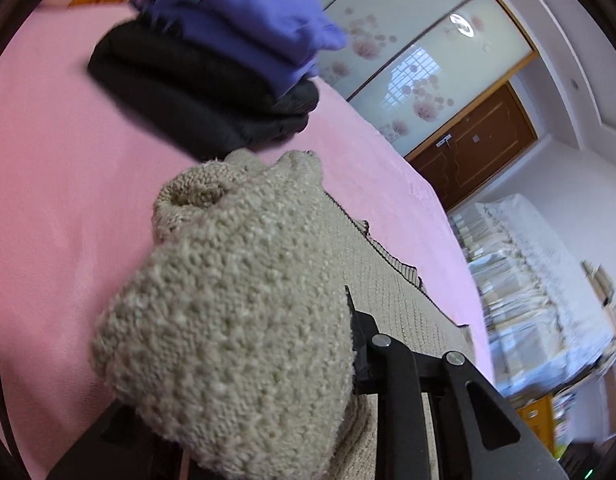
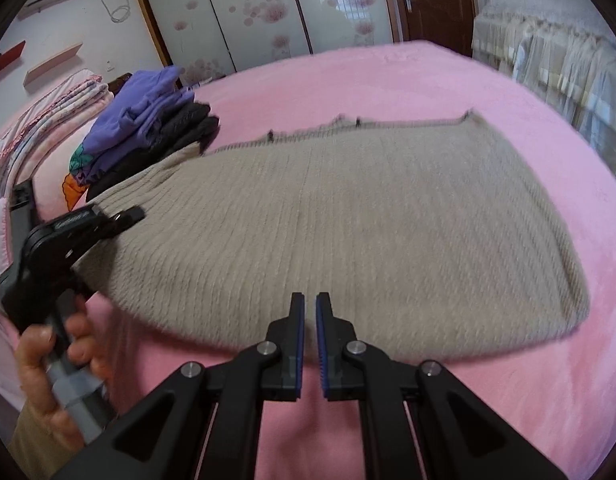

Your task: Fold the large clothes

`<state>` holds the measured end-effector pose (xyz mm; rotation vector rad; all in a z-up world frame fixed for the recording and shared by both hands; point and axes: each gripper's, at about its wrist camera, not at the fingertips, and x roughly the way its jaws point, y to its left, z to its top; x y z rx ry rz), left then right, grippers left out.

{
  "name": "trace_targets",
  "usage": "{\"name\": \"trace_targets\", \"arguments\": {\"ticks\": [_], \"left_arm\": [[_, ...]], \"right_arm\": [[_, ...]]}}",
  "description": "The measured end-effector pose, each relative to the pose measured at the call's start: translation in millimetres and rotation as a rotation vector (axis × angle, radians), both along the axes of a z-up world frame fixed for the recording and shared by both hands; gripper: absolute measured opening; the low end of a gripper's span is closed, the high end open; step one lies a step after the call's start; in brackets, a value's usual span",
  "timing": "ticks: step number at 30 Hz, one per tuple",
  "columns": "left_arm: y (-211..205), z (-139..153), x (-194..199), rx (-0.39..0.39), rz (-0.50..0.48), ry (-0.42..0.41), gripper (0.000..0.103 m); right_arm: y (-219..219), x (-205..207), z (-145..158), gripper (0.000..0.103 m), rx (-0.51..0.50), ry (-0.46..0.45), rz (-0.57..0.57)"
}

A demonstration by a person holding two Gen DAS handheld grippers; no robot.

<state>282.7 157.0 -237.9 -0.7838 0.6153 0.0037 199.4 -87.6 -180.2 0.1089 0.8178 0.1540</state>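
A large beige knitted sweater point(image 2: 348, 220) lies spread flat on the pink bed point(image 2: 428, 80). My left gripper point(image 1: 348, 320) is shut on a bunched fold of the sweater point(image 1: 236, 312); the knit covers its left finger. In the right wrist view the left gripper point(image 2: 120, 216) is at the sweater's left edge, held by a hand. My right gripper point(image 2: 310, 312) hangs just above the sweater's near edge. Its jaws stand almost together with a narrow gap and nothing between them.
A stack of folded clothes, purple point(image 1: 260, 24) on black point(image 1: 196, 92), sits on the bed left of the sweater; it also shows in the right wrist view point(image 2: 148, 128). Folded pink bedding point(image 2: 48, 120) lies far left. Wardrobe doors point(image 2: 248, 8) and a covered shelf point(image 2: 548, 60) stand beyond the bed.
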Motion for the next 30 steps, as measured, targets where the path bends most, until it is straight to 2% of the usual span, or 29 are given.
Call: {"name": "trace_targets", "arguments": {"ticks": [6, 9, 12, 16, 21, 25, 30], "left_arm": [[-6.0, 14.2, -1.9, 0.071, 0.002, -0.006, 0.021], [-14.4, 24.9, -1.6, 0.118, -0.002, -0.016, 0.021], [-27.4, 40.7, -2.5, 0.172, -0.02, -0.044, 0.021], [-56.6, 65.3, -1.0, 0.285, -0.054, -0.101, 0.022], [-110.3, 102.8, 8.2, 0.412, -0.147, -0.172, 0.022], [-164.7, 124.2, 16.3, 0.496, -0.239, -0.214, 0.022], [-240.8, 125.8, 16.7, 0.556, -0.385, -0.238, 0.022]], "right_arm": [[7.2, 51.1, 3.4, 0.006, -0.036, -0.076, 0.016], [15.3, 76.9, -11.9, 0.006, -0.031, -0.03, 0.039], [23.5, 94.0, -40.9, 0.006, -0.024, 0.085, 0.072], [22.9, 92.4, -53.1, 0.006, -0.034, 0.081, 0.078], [5.8, 95.5, -54.9, 0.006, 0.081, 0.109, 0.088], [-27.0, 91.7, -50.8, 0.005, 0.269, 0.16, 0.073], [-92.7, 48.7, -29.9, 0.005, 0.358, 0.084, -0.068]]}}
